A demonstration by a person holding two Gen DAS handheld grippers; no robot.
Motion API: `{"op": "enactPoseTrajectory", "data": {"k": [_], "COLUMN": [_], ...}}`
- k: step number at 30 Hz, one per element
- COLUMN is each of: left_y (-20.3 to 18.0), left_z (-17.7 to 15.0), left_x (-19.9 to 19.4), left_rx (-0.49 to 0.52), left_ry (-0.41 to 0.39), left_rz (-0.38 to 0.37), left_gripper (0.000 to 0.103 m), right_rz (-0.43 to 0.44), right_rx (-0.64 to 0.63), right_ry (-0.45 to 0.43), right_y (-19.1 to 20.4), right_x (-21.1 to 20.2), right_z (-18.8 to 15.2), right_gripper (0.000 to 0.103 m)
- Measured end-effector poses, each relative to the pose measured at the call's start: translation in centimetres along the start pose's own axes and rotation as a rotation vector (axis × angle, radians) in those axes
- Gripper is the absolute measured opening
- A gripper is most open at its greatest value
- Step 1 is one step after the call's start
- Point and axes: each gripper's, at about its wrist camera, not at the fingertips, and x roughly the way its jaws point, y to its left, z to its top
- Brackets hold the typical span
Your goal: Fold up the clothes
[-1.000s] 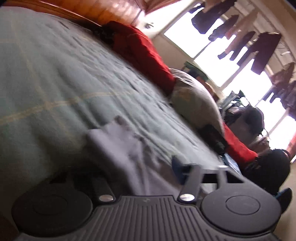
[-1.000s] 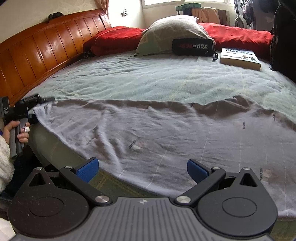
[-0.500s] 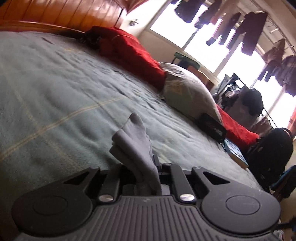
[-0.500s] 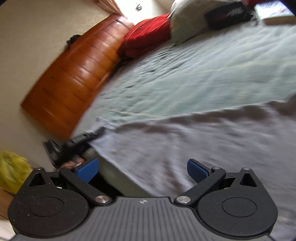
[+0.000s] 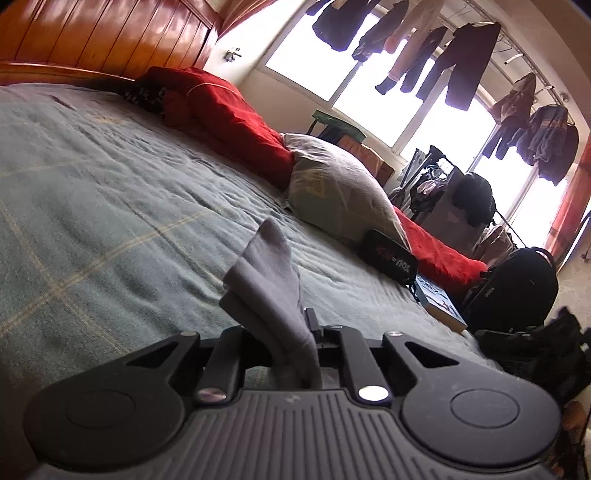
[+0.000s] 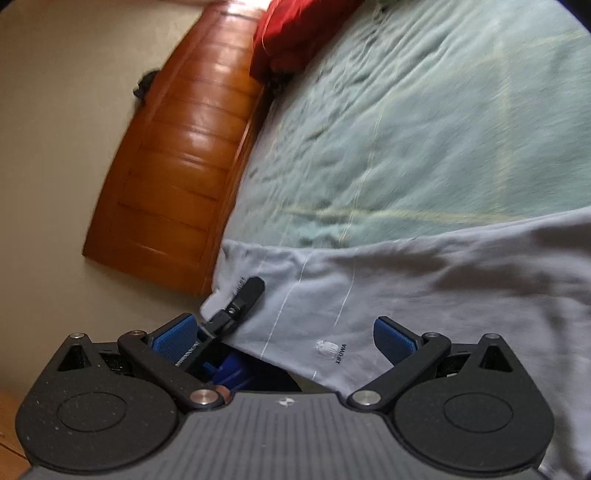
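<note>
Left gripper [image 5: 291, 332] clenched on a bunched corner of the grey cloth [image 5: 269, 280], fold standing up between the fingers and poking out ahead of them, tilted left. Beyond the fingertips, green bedspread [image 5: 110, 192] stretching away; ahead and to the right, a pillow [image 5: 332, 184] lying against a red quilt [image 5: 229, 110], with a black pouch [image 5: 388, 254] and a book [image 5: 439, 302] further right near the bed edge. Wooden headboard [image 5: 92, 33] far ahead on the left, clothes hung at bright windows far ahead on the right. Right gripper [image 6: 284, 336] released, blue pads [image 6: 391, 336] wide apart, hovering at the near hem of the cloth [image 6: 424, 280], spread flat ahead of the fingers and reaching off to the right. Printed mark on the cloth just between the open fingers. Left gripper [image 6: 240, 302] seen past the left pad, black finger lying on the cloth corner at the bed edge. Further ahead, bedspread [image 6: 424, 129], headboard [image 6: 177, 155] to the left, quilt [image 6: 295, 29] at the far end; picture somewhat blurred.
</note>
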Motion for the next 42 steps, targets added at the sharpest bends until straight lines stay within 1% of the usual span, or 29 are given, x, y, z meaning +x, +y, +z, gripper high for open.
{"op": "enactPoseTrajectory", "data": {"k": [3,7,11,17,21,24,28,31,34,37,42], "left_y": [0.1,0.3,0.5,0.8,1.1,1.0,0.1,-0.5,-1.4,-3.4,-6.7], "left_z": [-0.1,-0.2,-0.3,-0.6,-0.8,-0.9,-0.7,-0.6,-0.6,-0.8,-1.2], "left_x": [0.0,0.0,0.1,0.4,0.6,0.6,0.4,0.2,0.1,0.3,0.6], "left_rx": [-0.005,-0.005,-0.009,-0.002,-0.014,-0.015,-0.004,0.005,0.017,0.048,0.099], "left_ry": [-0.007,-0.007,-0.009,-0.006,0.000,0.000,-0.002,-0.004,-0.005,0.004,0.019], "left_rz": [-0.008,-0.022,-0.042,-0.057,-0.064,-0.066,-0.073,-0.078,-0.084,-0.091,-0.104], "left_gripper": [0.011,0.011,0.011,0.011,0.011,0.011,0.011,0.011,0.011,0.011,0.011], "right_rz": [-0.024,-0.059,-0.082,-0.155,-0.171,-0.168,-0.158,-0.151,-0.161,-0.188,-0.204], "right_rx": [0.016,0.044,0.059,0.054,0.071,0.060,0.045,0.027,0.013,0.030,0.082], "right_ry": [0.035,0.043,0.001,-0.083,-0.094,-0.092,-0.069,-0.062,-0.052,-0.046,-0.085], "right_y": [0.0,-0.5,-0.6,-0.4,-0.8,-0.7,-0.1,0.6,0.8,0.1,-2.2], "right_x": [2.1,4.1,4.5,4.8,6.0,5.9,3.9,1.0,-2.4,-5.9,-11.5], "right_z": [0.0,0.0,0.6,2.9,3.7,3.6,2.9,2.5,2.1,1.3,-1.1], "right_gripper": [0.103,0.103,0.103,0.103,0.103,0.103,0.103,0.103,0.103,0.103,0.103]}}
